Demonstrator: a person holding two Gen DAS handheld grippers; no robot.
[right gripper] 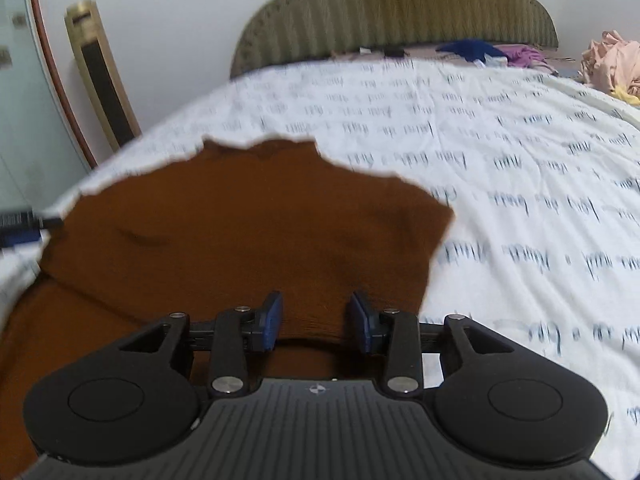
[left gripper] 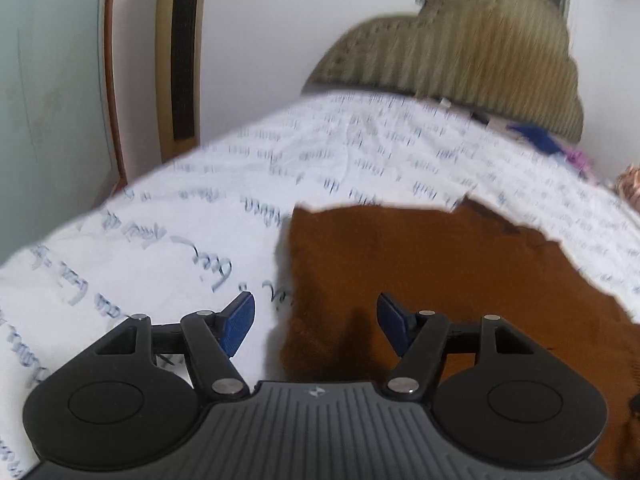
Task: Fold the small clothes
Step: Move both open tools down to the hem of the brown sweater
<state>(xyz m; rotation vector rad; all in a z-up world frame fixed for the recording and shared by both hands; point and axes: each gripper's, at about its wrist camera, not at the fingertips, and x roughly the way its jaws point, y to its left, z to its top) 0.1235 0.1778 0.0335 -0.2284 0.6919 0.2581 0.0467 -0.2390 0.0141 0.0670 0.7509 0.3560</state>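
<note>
A small brown garment point(left gripper: 440, 272) lies flat on the bed's white sheet printed with script point(left gripper: 200, 208). My left gripper point(left gripper: 316, 320) is open and empty, hovering over the garment's left edge, its left finger over the sheet. In the right wrist view the same brown garment point(right gripper: 240, 220) spreads ahead, with a fold line near its lower left. My right gripper point(right gripper: 316, 320) is open, its blue pads point(right gripper: 272, 320) standing either side of the garment's near edge without clamping it. The left gripper's tip point(right gripper: 20, 224) shows at the far left.
A ribbed olive headboard point(right gripper: 400, 4) stands at the bed's far end. Blue, purple and pink clothes point(right gripper: 616, 64) are piled at the far right. A gold standing unit point(right gripper: 100, 72) and a glass door point(right gripper: 24, 120) are left of the bed.
</note>
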